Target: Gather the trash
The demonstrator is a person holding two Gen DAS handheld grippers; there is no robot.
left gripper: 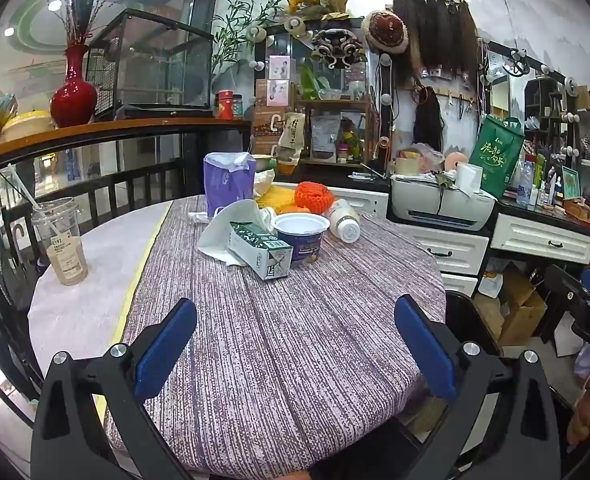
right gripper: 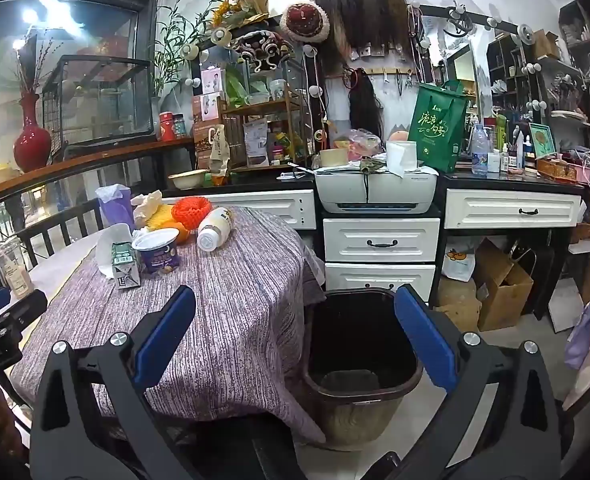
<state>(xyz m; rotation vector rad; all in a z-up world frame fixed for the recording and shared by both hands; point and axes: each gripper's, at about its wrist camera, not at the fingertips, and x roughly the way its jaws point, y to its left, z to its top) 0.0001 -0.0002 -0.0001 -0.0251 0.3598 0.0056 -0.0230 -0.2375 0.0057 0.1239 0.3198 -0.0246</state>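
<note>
Both the left gripper [left gripper: 295, 344] and right gripper [right gripper: 295, 340] have fingers wide and empty, so a good start is to reach for the green carton [left gripper: 259, 251] lying at 12 o'clock on the table [left gripper: 295, 320], its long side pointing from 10 to 4 o'clock, then drop it in the bin [right gripper: 359, 384].

the green carton [left gripper: 259, 249] hides the lower left of the yogurt cup [left gripper: 302, 236], and the print on both is too small to read. the orange net [left gripper: 314, 197] covers part of something yellow behind it. the table's cloth [right gripper: 231, 312] hides the bin's [right gripper: 375, 388] left side.
</note>
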